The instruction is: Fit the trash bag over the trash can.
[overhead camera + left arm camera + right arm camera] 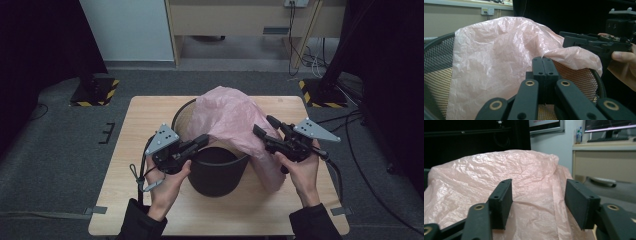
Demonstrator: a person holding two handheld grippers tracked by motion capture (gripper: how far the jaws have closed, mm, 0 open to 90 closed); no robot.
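High view: a pink plastic bag [230,120] is draped over the far and right rim of a black mesh bin [216,170] standing on the table [125,195]; the left claw [202,141] sits at the near-left rim, the right claw [265,127] against the film. Left gripper view: its jaws are pressed together, apparently on nothing, though the tips may pinch the rim. Right gripper view: jaws spread wide, the bag between and beyond them. The film looks thin, light, limp, slippery and tear-prone; best taken at a gathered hem fold.
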